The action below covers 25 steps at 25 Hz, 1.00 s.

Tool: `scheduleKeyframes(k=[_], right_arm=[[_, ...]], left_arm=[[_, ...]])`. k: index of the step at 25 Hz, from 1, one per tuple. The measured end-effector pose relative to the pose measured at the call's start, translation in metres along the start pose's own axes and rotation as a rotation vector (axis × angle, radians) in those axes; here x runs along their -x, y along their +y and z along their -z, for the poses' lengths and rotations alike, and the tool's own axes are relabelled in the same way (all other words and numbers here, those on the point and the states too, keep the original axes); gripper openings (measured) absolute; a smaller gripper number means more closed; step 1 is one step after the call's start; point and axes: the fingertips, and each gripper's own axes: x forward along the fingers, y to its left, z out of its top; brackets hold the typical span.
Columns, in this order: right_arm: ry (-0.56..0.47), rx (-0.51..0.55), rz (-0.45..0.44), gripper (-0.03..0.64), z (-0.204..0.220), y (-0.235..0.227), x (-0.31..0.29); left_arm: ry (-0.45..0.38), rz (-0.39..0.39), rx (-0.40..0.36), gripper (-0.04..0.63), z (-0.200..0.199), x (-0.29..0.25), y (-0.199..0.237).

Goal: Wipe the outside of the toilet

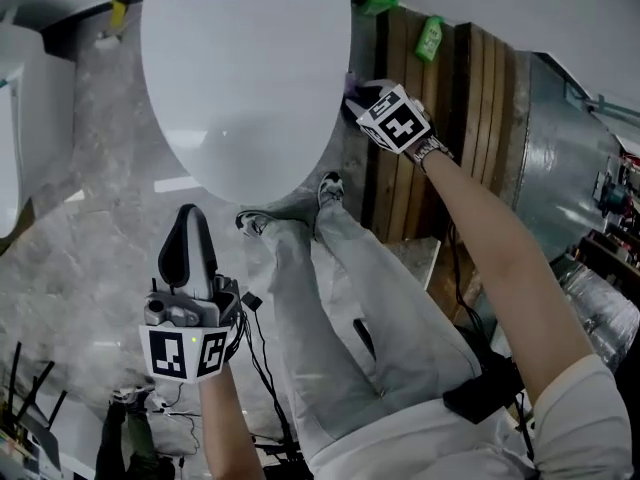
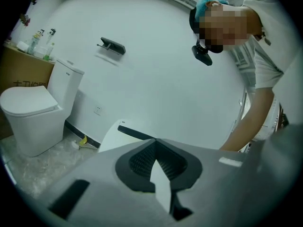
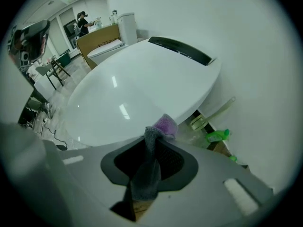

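Observation:
The toilet's white closed lid (image 1: 240, 78) fills the top middle of the head view. My right gripper (image 1: 365, 103) sits at the lid's right edge, shut on a purple and grey cloth (image 1: 352, 90). In the right gripper view the cloth (image 3: 164, 126) bunches at the jaw tips against the lid's rim (image 3: 142, 89), and its grey tail hangs back between the jaws. My left gripper (image 1: 190, 238) hangs low over the floor, well away from the toilet, with its black jaws together and nothing in them. The left gripper view shows the lid's back end (image 2: 113, 134) beyond the jaws.
Wooden slats (image 1: 450, 118) and green bottles (image 1: 430, 38) lie right of the toilet, with a silver duct (image 1: 560, 168) beyond. The person's legs (image 1: 330, 298) and cables (image 1: 265, 368) are on the marble floor. A second toilet (image 2: 33, 115) stands at the left.

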Motion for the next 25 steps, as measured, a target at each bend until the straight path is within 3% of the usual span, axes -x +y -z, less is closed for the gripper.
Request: scheduleKeyframes(k=[8, 12, 16, 20, 25], right_arm=[[-0.068, -0.119, -0.031, 0.086, 0.036, 0.072, 0.000], [-0.085, -0.126, -0.054, 0.086, 0.052, 0.110, -0.006], [-0.114, -0.209, -0.011, 0.086, 0.054, 0.124, -0.005], [-0.107, -0.258, -0.020, 0.086, 0.058, 0.161, -0.001], [-0.096, -0.248, -0.060, 0.086, 0.052, 0.216, -0.007]], left_arm=[[-0.069, -0.023, 0.006, 0.003, 0.005, 0.030, -0.018], [-0.091, -0.047, 0.002, 0.003, 0.013, 0.053, -0.035], [-0.079, -0.033, -0.075, 0.003, 0.008, 0.080, -0.048], [-0.049, -0.043, -0.130, 0.003, 0.007, 0.120, -0.044], [-0.074, -0.058, -0.104, 0.003, 0.000, 0.142, -0.007]])
